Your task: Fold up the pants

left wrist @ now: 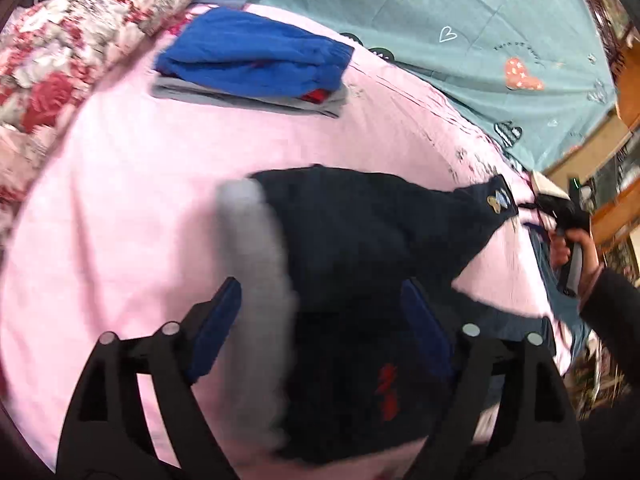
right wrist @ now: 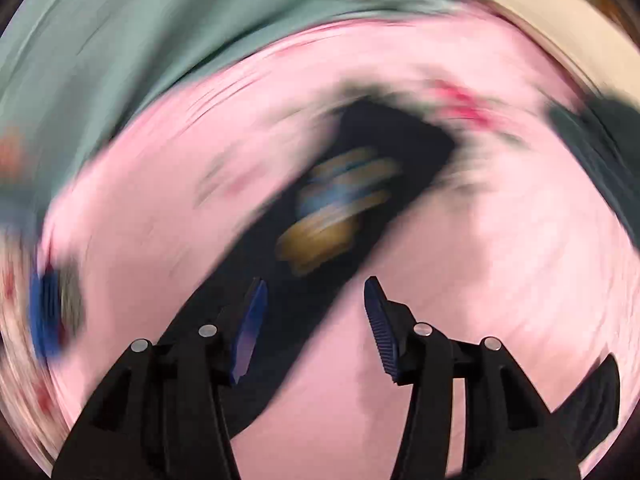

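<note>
Dark navy pants (left wrist: 360, 248) with a pale grey fleece lining (left wrist: 256, 280) lie bunched on a pink sheet (left wrist: 120, 220). A small cartoon patch (left wrist: 498, 200) marks the leg end at the right. My left gripper (left wrist: 320, 320) is open, its blue pads (left wrist: 218, 328) either side of the pants' near end, above the cloth. In the right wrist view, heavily blurred, my right gripper (right wrist: 316, 320) is open over the patched leg (right wrist: 340, 208). The right gripper also shows in the left wrist view (left wrist: 560, 212), at the leg end.
A stack of folded clothes, blue on top of grey (left wrist: 256, 64), sits at the back of the pink sheet. A red floral quilt (left wrist: 80, 40) lies at the left. A teal heart-print sheet (left wrist: 460, 20) covers the bed beyond. Wooden furniture (left wrist: 616, 208) stands at the right.
</note>
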`<state>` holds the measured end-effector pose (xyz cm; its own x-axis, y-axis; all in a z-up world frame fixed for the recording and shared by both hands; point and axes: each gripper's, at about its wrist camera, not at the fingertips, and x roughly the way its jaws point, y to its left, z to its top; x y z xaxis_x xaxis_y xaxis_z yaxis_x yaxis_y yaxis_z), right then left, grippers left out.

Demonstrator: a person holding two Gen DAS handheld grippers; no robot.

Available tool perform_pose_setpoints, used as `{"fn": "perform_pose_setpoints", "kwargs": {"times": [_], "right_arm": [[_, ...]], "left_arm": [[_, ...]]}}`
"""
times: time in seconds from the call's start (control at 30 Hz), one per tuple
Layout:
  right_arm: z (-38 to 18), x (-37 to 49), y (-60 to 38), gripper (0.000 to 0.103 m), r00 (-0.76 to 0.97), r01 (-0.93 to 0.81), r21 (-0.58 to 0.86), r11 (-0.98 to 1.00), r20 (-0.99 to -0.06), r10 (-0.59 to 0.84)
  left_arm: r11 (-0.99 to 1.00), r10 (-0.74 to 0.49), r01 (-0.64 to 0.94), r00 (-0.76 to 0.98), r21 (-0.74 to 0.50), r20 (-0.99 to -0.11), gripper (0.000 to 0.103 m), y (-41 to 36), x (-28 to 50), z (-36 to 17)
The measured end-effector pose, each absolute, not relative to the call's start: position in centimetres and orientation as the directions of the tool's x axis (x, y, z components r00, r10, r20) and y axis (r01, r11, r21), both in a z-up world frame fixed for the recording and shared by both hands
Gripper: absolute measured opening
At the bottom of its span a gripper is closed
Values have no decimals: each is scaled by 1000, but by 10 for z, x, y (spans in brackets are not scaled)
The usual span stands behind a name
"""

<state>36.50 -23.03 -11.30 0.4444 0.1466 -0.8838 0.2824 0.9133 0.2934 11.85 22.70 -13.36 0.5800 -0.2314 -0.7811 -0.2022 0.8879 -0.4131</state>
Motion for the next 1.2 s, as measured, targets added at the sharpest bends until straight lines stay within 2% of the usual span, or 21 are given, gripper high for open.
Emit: {"fn": "perform_pose_setpoints", "kwargs": {"times": [0.1,0.2,0.23,0.27,0.3,0.37,0.5,0.57,0.6,0.67,0.73,0.8,0.83,0.9,0.97,1.0,1.1,1.2], "right_arm": [[-135,387,-297,52,483,381,457,804,-840,249],[-159,413,-309,52,462,364,564,742,-801,382],[-164,421,-306,43,452,361,548,754,-811,373],[-163,427,-305,19,458,336,517,787,-820,343],[-161,434,-302,9,444,310,485,818,-835,326],[-150,435,-311,7,462,270,482,834,-824,326],[-111,397,-344,7,580,225,543,809,-742,337],[-122,377,-357,7,572,273,532,802,-760,309],[-136,368,-362,9,533,304,493,815,-797,283],[-170,357,-370,27,425,383,398,834,-877,223],[-169,346,-377,42,430,439,415,797,-876,219],[-140,334,-373,45,476,450,423,787,-859,190],[-131,330,-370,46,494,420,425,802,-848,191],[-99,339,-329,49,505,241,376,895,-836,215],[-74,349,-265,58,467,-58,283,957,-840,277],[-68,350,-236,58,437,-184,250,951,-846,307],[-69,349,-139,62,288,-556,169,813,-879,380],[-95,349,-64,62,100,-755,159,636,-931,351]], "left_arm": [[885,-219,-240,540,-399,-812,84,193,144,-154],[902,-172,-278,471,-330,-865,84,175,157,-172],[910,-150,-281,462,-305,-874,84,173,160,-175],[920,-125,-280,453,-274,-883,84,170,162,-179],[929,-108,-274,442,-248,-891,84,168,164,-182],[941,-82,-267,419,-209,-904,84,164,168,-185],[958,-49,-243,389,-153,-920,85,154,178,-191],[958,-52,-240,385,-154,-922,85,155,177,-194],[960,-55,-235,383,-155,-922,85,156,177,-195],[964,-76,-212,364,-162,-928,85,158,180,-193],[965,-100,-190,361,-179,-927,85,165,180,-180],[969,-101,-164,423,-186,-900,85,182,177,-154],[970,-98,-157,441,-184,-892,86,190,177,-147],[975,-93,-139,464,-175,-881,86,218,182,-132],[979,-99,-113,465,-170,-880,86,241,191,-128],[981,-113,-92,458,-173,-882,86,250,197,-129],[984,-140,-42,400,-171,-906,82,272,221,-143],[977,-202,3,350,-215,-915,72,283,234,-159]]}}
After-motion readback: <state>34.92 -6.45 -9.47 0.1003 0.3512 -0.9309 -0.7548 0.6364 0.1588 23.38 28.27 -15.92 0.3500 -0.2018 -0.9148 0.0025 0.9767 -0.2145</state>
